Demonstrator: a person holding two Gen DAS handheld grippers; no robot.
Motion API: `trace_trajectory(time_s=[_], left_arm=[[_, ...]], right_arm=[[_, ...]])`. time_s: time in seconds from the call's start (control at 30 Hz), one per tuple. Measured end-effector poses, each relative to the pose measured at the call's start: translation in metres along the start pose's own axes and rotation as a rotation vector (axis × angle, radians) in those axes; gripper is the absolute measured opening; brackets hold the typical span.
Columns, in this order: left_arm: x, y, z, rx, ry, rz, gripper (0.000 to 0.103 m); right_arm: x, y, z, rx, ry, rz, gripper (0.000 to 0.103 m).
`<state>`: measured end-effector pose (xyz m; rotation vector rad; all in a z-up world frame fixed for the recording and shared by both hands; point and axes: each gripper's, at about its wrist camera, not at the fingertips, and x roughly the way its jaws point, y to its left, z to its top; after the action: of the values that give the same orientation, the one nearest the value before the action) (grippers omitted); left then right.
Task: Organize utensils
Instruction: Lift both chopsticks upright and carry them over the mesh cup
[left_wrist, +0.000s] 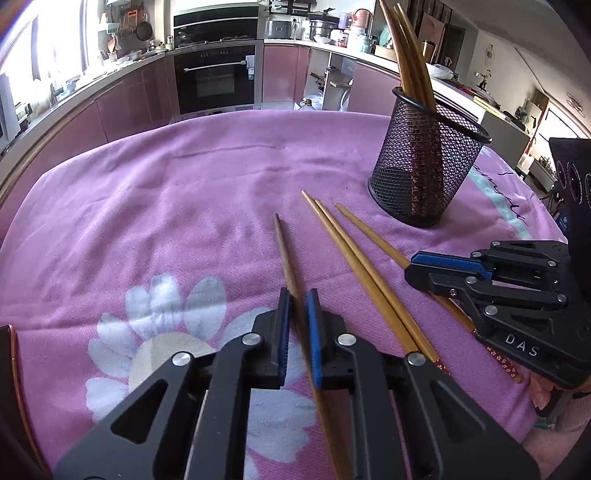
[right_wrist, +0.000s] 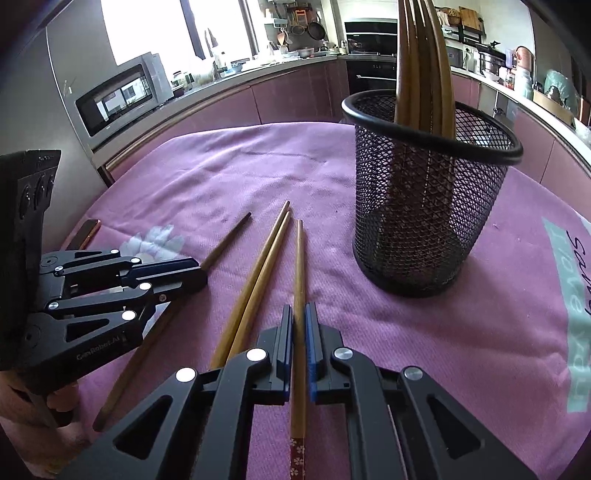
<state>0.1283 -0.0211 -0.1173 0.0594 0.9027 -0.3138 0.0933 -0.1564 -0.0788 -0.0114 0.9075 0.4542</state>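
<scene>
Chopsticks pinched singly by left tool (left_wrist: 298, 295) and right tool (right_wrist: 299, 310) could swivel, missing the mesh cup (right_wrist: 428, 192).

Kitchen backdrop beyond a pink cloth

Pink flowered tablecloth (left_wrist: 184, 192) covers the table; built-in black oven (left_wrist: 216, 79) among mauve cabinets (left_wrist: 129, 103); steel microwave (right_wrist: 118, 96) beside a bright window (right_wrist: 155, 26).

Kitchen: pink cabinets (left_wrist: 122, 107) along the walls, built-in black oven (left_wrist: 216, 79), microwave (right_wrist: 118, 96) at left, bright window (right_wrist: 155, 26) backlighting, cluttered worktop (left_wrist: 332, 37) behind.
</scene>
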Motion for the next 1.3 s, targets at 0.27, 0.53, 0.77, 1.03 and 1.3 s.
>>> trace_trajectory(time_s=[0.27, 0.53, 0.77, 1.03, 1.3], left_arm=[[-0.014, 0.003, 0.003, -0.031, -0.021, -0.061, 0.008], [-0.053, -0.003, 0.020, -0.026, -0.094, -0.238, 0.007], [-0.084, -0.004, 0.039, -0.029, -0.169, -0.344, 0.007], [-0.119, -0.005, 0.059, -0.022, -0.276, -0.407, 0.007], [-0.139, -0.008, 0.091, -0.027, -0.379, -0.396, 0.007]], right_arm=[[-0.027, 0.000, 0.001, 0.007, -0.069, 0.048, 0.005], [-0.071, -0.004, 0.007, 0.015, -0.175, 0.091, 0.005], [-0.103, -0.018, 0.017, 0.055, -0.273, 0.100, 0.005], [-0.127, -0.032, 0.031, 0.065, -0.361, 0.087, 0.005], [-0.148, -0.037, 0.050, 0.041, -0.435, 0.069, 0.005]])
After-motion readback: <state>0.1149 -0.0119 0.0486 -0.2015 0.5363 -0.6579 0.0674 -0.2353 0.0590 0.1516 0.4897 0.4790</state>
